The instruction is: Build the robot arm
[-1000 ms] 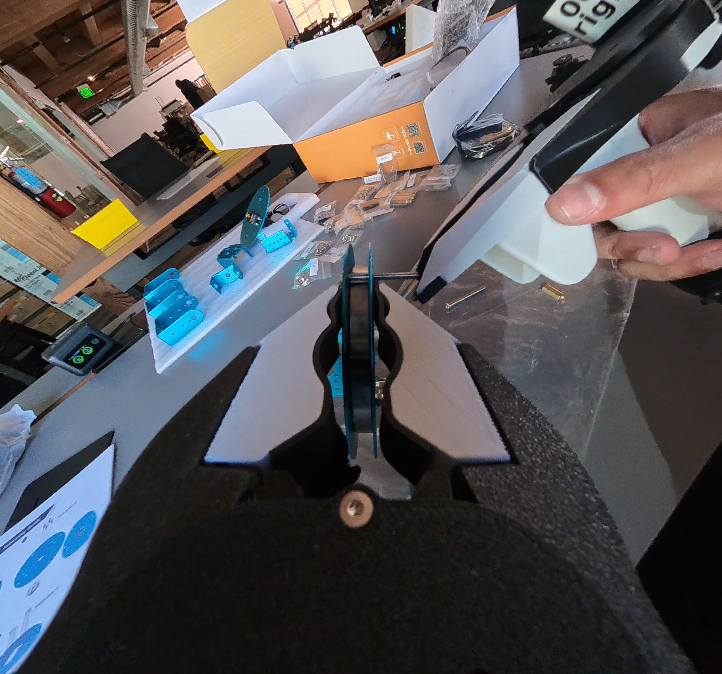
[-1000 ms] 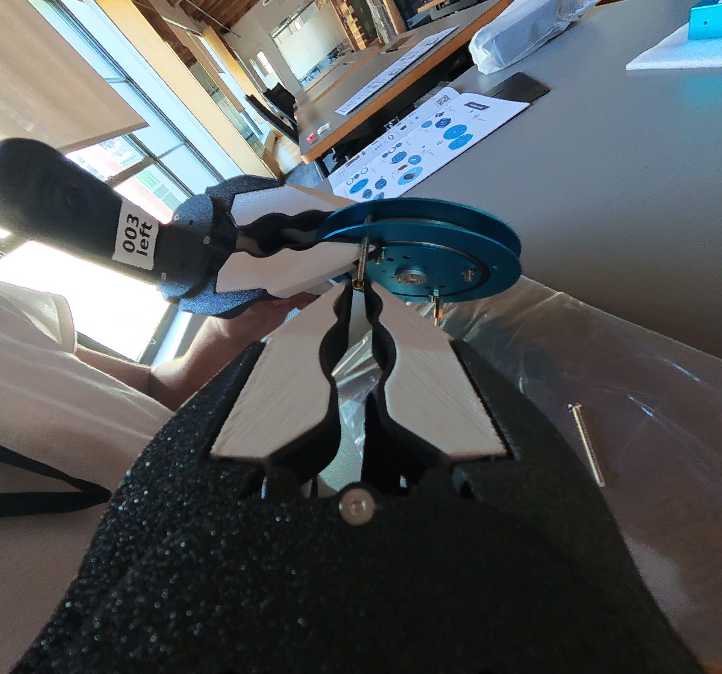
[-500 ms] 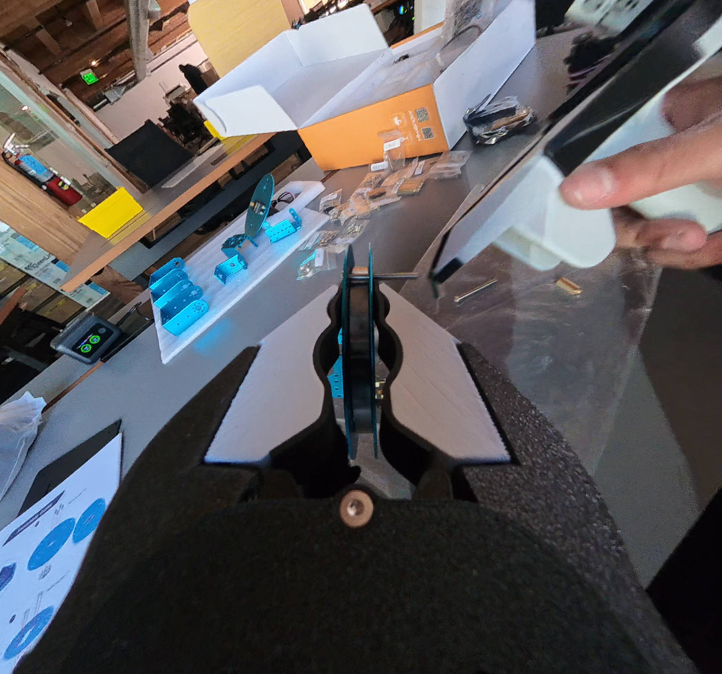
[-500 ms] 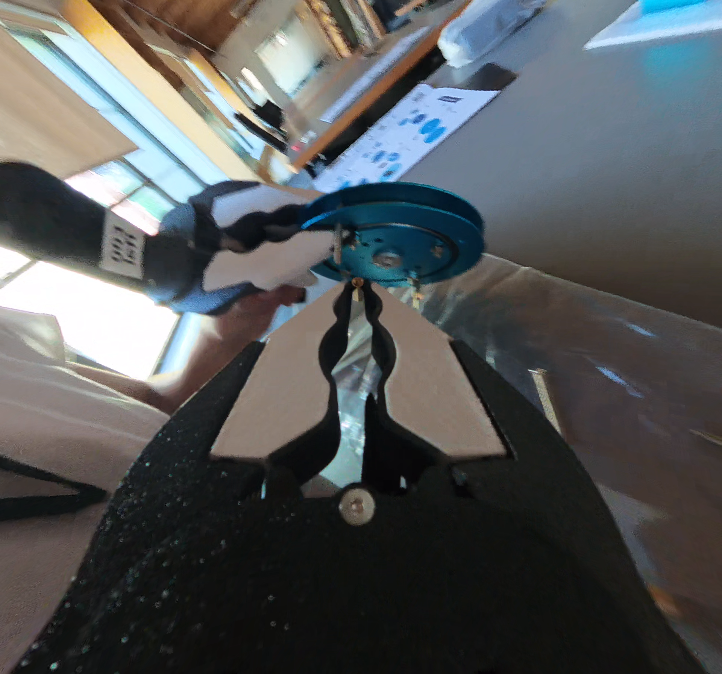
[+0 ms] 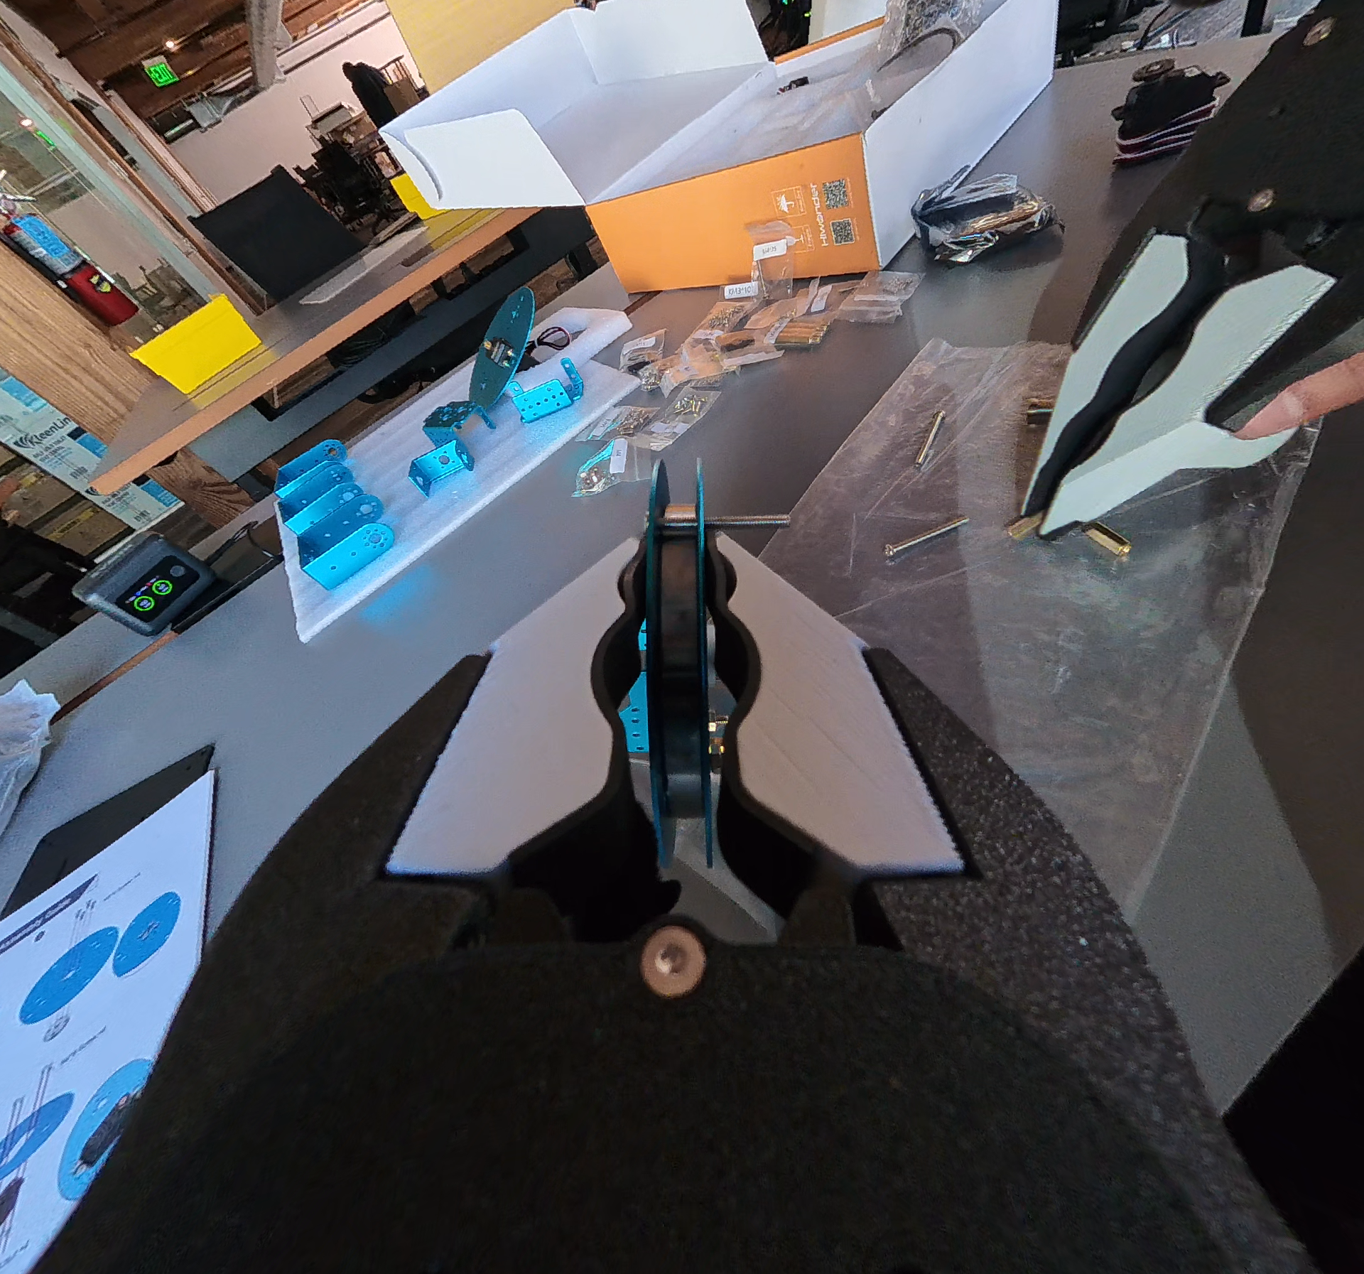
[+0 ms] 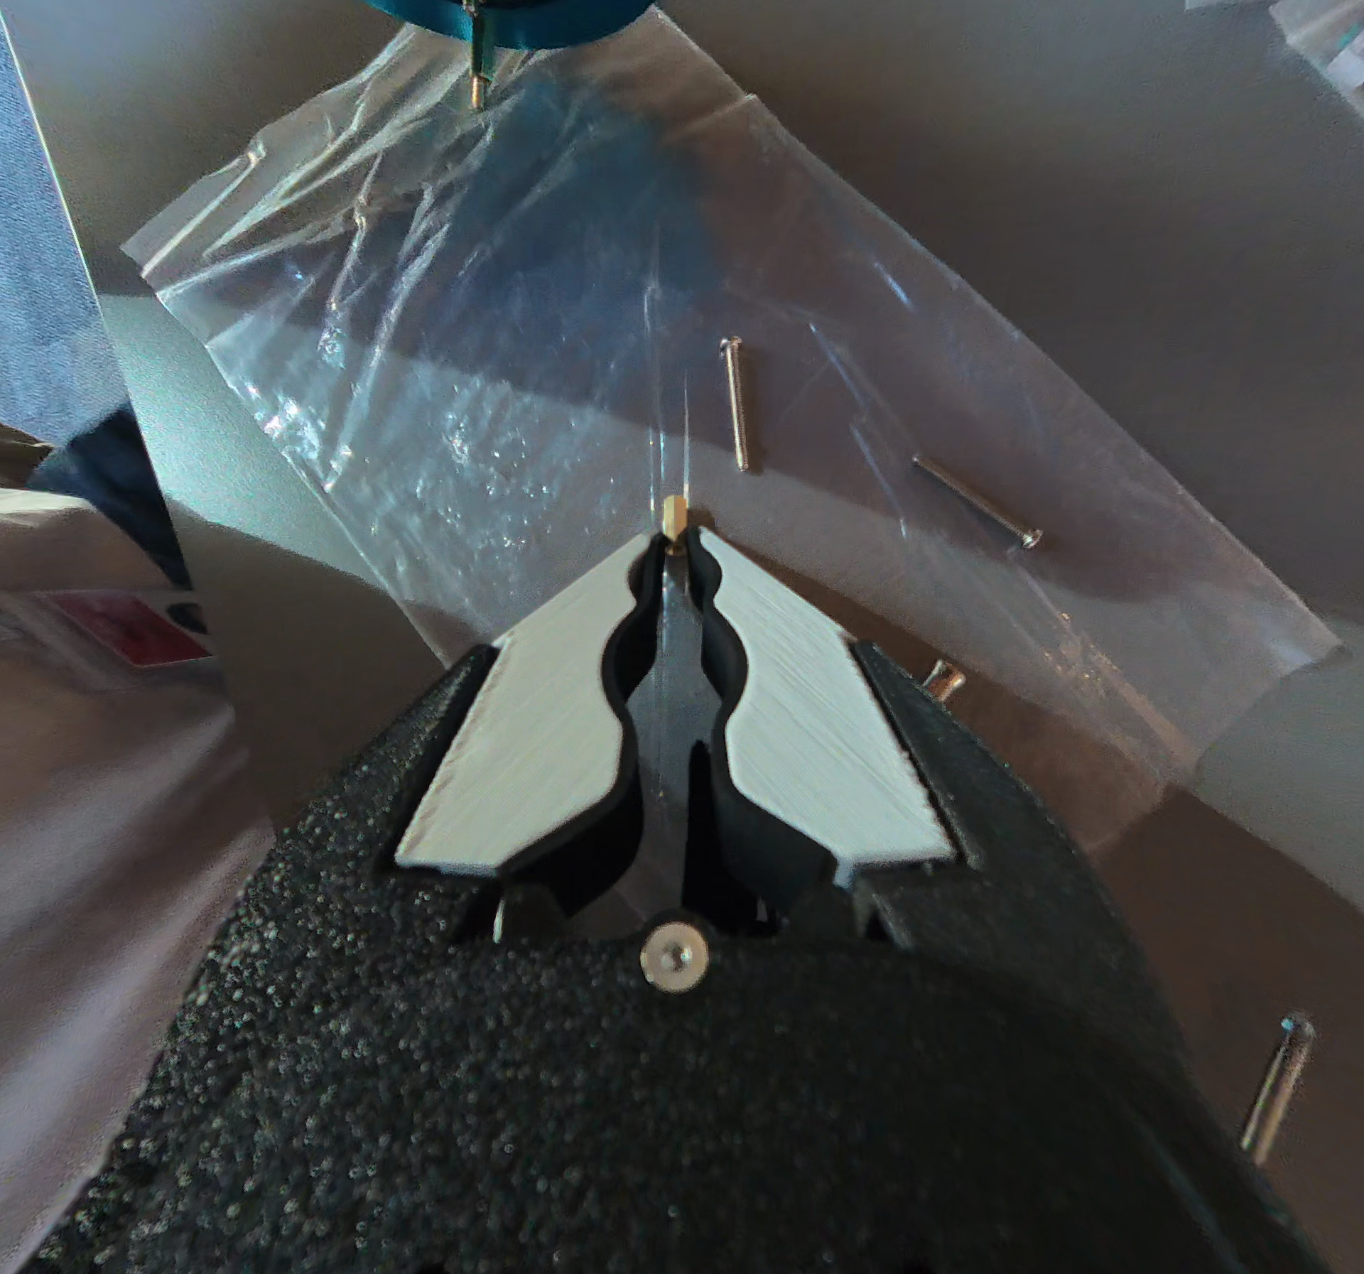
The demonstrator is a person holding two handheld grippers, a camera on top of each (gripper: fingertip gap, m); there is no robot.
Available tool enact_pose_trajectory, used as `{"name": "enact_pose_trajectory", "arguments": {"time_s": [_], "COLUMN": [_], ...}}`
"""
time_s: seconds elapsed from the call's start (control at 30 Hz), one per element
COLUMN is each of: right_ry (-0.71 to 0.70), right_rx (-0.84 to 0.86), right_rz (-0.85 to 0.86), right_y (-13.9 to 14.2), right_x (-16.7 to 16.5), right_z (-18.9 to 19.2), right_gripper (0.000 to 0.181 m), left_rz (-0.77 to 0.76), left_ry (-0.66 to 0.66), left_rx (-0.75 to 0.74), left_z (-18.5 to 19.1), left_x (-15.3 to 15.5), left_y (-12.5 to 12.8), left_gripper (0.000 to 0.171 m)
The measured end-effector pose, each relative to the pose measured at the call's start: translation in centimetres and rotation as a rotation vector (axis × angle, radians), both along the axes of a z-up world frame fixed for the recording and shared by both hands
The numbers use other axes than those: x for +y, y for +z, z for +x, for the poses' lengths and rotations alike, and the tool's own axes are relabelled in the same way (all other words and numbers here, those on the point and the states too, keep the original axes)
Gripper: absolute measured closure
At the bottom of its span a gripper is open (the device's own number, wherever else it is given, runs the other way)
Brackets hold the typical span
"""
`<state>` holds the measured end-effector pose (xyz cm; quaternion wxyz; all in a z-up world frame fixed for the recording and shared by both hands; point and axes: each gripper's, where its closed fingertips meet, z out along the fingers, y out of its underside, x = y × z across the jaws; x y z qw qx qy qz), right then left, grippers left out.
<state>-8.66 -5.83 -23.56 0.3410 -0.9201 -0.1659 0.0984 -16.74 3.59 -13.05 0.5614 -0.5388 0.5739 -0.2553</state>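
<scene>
Left tongs (image 5: 675, 559) remain clamped on the edge-on blue disc pair (image 5: 675, 648), one screw (image 5: 745, 519) protruding sideways. Right tongs (image 6: 673, 543) have left the disc and dropped to the plastic sheet (image 6: 517, 323) on the counter (image 5: 221, 707), tips pinching a brass standoff (image 6: 673, 509). Loose screws (image 6: 736, 403) lie beyond.

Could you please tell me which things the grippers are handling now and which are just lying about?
In hand: left gripper shut on the blue disc assembly; right gripper pinching a brass standoff on the clear plastic sheet.
Lying about: long screws, blue brackets, orange box, small parts bags, instruction sheet.
</scene>
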Motion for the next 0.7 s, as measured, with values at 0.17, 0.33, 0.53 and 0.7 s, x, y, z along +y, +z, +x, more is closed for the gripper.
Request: {"name": "enact_pose_trajectory", "arguments": {"time_s": [0.17, 0.33, 0.53, 0.7], "right_ry": [-0.001, -0.003, 0.018, -0.016], "right_rx": [-0.006, 0.142, 0.784, 0.640], "right_rz": [0.013, 0.157, 0.357, 0.491], "right_y": [0.1, 3.4, 11.2, 11.1], "right_x": [0.5, 1.6, 2.6, 3.4], "right_z": [-0.1, -1.4, -5.6, -6.9], "right_gripper": [0.176, 0.176, 0.177, 0.177], "left_rz": [-0.005, -0.012, 0.070, 0.070], "left_ry": [0.003, -0.002, -0.026, -0.043], "left_rx": [-0.007, -0.012, -0.073, -0.097], "left_z": [-0.1, -0.2, 0.3, 0.6], "left_x": [0.3, 0.1, -1.3, -2.3], "left_y": [0.2, 0.4, 1.7, 2.7], "left_gripper": [0.160, 0.160, 0.160, 0.160]}}
